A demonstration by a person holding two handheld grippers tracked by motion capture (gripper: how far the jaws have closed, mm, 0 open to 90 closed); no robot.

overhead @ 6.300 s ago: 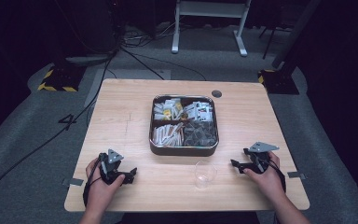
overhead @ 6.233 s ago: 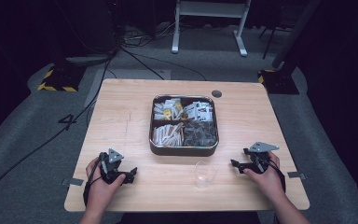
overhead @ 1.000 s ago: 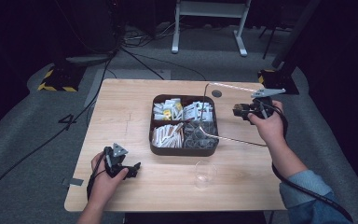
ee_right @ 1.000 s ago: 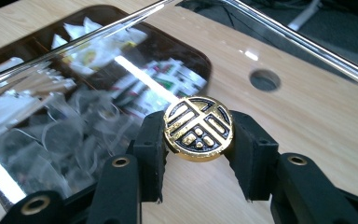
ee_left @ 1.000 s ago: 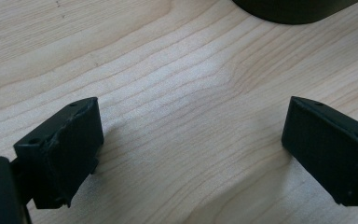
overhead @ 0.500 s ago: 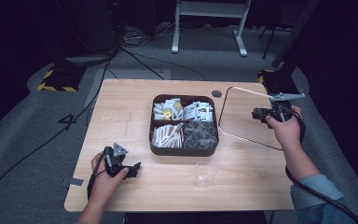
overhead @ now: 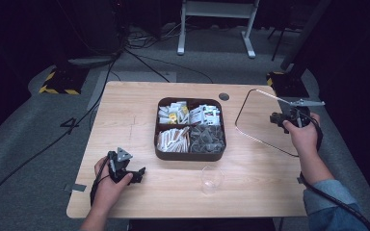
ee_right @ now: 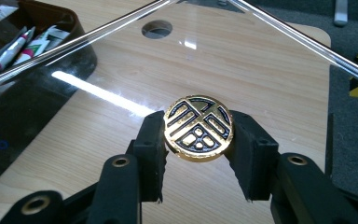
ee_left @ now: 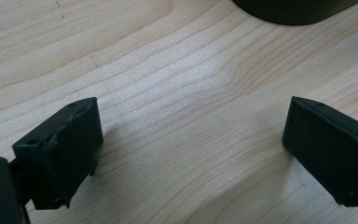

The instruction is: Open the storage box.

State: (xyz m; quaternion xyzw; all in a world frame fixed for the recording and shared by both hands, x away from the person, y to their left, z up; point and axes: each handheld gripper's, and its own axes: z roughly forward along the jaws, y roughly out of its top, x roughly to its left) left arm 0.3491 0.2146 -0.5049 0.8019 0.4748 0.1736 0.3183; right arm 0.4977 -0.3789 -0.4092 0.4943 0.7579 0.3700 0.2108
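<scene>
Clamping a round gold-and-black knob (ee_right: 198, 128), the right tool (ee_right: 198, 140) holds a clear lid (overhead: 260, 122).

I am resting my left gripper (overhead: 137, 174) low with jaws spread wide; my right gripper (ee_right: 198, 140), arm extended, is clamping closed.
</scene>
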